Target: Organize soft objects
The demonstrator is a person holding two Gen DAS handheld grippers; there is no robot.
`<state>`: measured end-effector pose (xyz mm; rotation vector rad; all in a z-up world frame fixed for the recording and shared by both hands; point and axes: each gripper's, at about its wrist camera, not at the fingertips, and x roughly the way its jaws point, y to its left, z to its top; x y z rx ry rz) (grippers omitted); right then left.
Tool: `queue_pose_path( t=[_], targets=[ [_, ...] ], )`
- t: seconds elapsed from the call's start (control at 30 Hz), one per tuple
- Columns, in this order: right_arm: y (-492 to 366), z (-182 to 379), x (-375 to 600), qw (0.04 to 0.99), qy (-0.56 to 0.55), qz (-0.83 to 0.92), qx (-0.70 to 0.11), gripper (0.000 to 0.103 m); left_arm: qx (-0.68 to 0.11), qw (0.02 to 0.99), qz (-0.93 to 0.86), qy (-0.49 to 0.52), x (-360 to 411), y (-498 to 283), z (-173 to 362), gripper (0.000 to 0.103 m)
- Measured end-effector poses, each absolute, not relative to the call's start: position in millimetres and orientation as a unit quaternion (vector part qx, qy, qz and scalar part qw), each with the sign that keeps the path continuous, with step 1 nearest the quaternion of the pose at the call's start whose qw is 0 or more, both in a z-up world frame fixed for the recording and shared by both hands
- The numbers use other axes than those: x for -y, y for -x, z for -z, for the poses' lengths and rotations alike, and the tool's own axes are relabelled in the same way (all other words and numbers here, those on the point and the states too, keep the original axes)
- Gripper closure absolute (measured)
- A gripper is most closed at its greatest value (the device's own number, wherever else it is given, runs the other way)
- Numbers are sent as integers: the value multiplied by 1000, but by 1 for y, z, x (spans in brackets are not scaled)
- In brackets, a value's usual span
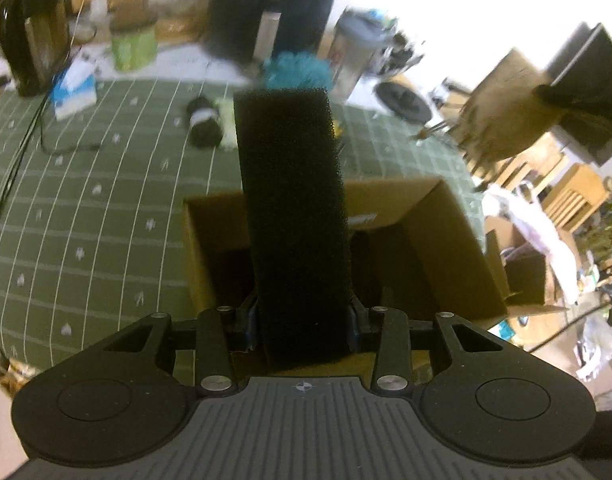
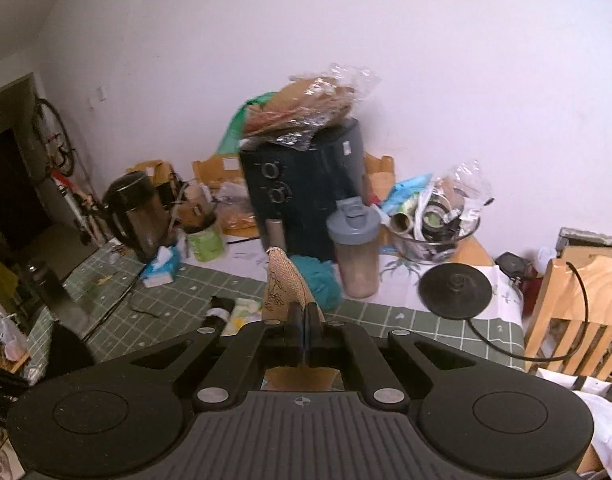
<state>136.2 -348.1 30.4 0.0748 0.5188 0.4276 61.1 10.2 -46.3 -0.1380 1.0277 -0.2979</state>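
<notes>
1. Left gripper (image 1: 303, 322): clenched on a black foam block (image 1: 291, 200), which rises up the centre of the frame
2. Right gripper (image 2: 304, 330): fingers pressed together on a tan woven cloth piece (image 2: 283, 284), which stands up just above them at frame centre
3. Surface: table with green grid-patterned cloth (image 1: 85, 200); white wall behind; wooden chair (image 2: 578, 308) at right edge of the right wrist view
4. Foam block: coarse, porous, long and rectangular, square-cut top; lower end pinched between the jaws, directly over an open cardboard box (image 1: 438, 240) at centre frame
5. Further soft items at upper centre: teal fluffy bundle (image 1: 297, 70), black roll with a white band (image 1: 203, 122), pale yellow cloth (image 1: 227, 124)
6. Edges: box walls flank the block closely on both sides; green cloth lies open to the left of the box; kettle (image 1: 31, 32), tissue pack (image 1: 73, 90), black appliance (image 2: 301, 184) and shaker bottle (image 2: 356, 248) crowd the upper part
</notes>
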Motion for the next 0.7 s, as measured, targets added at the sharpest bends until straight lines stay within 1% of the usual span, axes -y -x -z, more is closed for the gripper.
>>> queue_pose_path(
  t=[0.13, 0.23, 0.3, 0.37, 0.53, 0.7],
  targets=[
    [-121, -42, 343, 939, -52, -228, -251, 100, -517, 845, 117, 74, -13, -64, 55, 63],
    [-113, -47, 340, 936, -61, -240, -250, 100, -524, 841, 108, 84, -15, -65, 59, 59],
    [-108, -48, 337, 934, -64, -246, -252, 100, -529, 839, 101, 81, -15, -64, 60, 55],
    [-104, -47, 334, 932, -66, -250, -255, 100, -527, 842, 93, 75, -15, -60, 59, 45],
    [-97, -41, 326, 925, -66, -261, -270, 100, -512, 852, 86, 70, -13, -50, 51, 36],
    [-92, -33, 316, 911, -79, -282, -292, 100, -489, 865, 83, 71, -10, -43, 43, 36]
  ],
)
